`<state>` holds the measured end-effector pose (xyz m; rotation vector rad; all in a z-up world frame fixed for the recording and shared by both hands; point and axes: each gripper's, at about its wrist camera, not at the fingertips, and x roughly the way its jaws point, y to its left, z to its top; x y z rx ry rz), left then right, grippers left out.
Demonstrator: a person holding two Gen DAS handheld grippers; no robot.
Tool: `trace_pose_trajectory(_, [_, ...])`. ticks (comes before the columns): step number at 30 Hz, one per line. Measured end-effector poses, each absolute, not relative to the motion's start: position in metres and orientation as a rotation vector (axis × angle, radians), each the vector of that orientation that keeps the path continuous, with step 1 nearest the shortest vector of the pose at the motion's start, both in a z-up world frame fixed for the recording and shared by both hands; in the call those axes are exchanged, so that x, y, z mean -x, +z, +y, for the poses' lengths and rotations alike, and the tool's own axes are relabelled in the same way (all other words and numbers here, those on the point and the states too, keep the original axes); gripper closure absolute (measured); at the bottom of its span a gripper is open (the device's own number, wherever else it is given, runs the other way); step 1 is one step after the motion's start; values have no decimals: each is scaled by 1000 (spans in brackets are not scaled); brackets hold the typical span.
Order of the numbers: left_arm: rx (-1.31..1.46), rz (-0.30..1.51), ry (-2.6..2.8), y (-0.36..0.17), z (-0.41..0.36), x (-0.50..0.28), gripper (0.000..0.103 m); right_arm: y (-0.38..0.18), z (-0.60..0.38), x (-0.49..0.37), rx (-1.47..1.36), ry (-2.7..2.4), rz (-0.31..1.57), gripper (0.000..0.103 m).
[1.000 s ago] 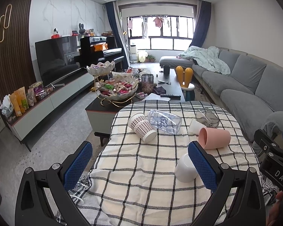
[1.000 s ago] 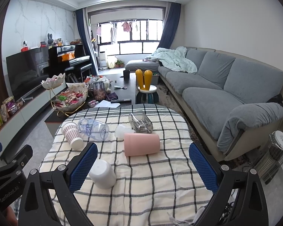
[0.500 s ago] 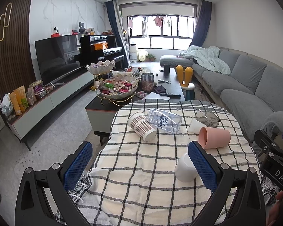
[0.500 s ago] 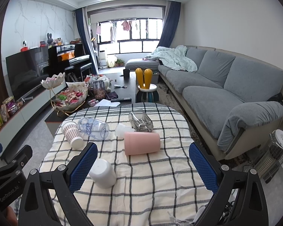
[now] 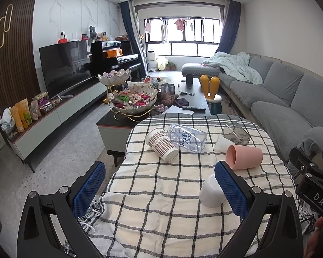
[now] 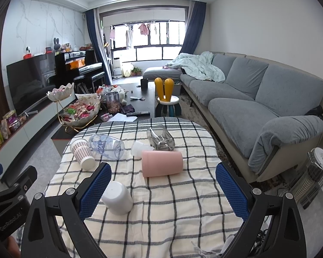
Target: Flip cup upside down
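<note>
Six cups lie on a table [image 5: 161, 193] with a checked cloth, and all of them are tipped over on their sides.

At the far left edge is a paper cup [image 5: 161, 144] with a brown check. Its mouth points toward the far left corner and its white bottom points toward the near side. A clear cup [image 5: 188, 137] with blue writing lies just beside it, touching it. Its long side runs across the table, left to right.

Near the far right edge is a grey glass [image 5: 235, 133]. A small clear cup [image 5: 221, 144] lies just in front of it.

The pink cup [image 6: 161, 163] lies near the middle of the table. Its long side runs left to right. In the left wrist view its mouth [image 5: 231, 157] faces left, toward the paper cup.

The white cup [image 6: 117, 197] is closest to the near edge. It lies tilted, with its round bottom facing the near side and its mouth turned away toward the far side.

The left gripper [image 5: 159, 189] is spread wide and holds nothing. Its right finger [image 5: 230, 189] covers part of the white cup [image 5: 211, 193] in that view. I cannot tell if they touch.

The right gripper [image 6: 163, 191] is spread wide too, with nothing between its fingers. Its left finger [image 6: 94, 189] is just beside the white cup. The pink cup sits farther off, between the two fingers in this view.
</note>
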<state>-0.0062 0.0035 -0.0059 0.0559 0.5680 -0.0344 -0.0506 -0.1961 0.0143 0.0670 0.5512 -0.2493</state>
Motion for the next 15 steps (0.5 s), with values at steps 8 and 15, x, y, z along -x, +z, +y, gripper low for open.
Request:
trace_pose_trajectory(8, [-47, 582, -30, -7, 3, 5, 0, 14, -196, 51, -68, -249, 552, 5])
trace_pose_trajectory(15, [-39, 596, -21, -9, 3, 4, 0, 14, -196, 51, -67, -250, 551, 5])
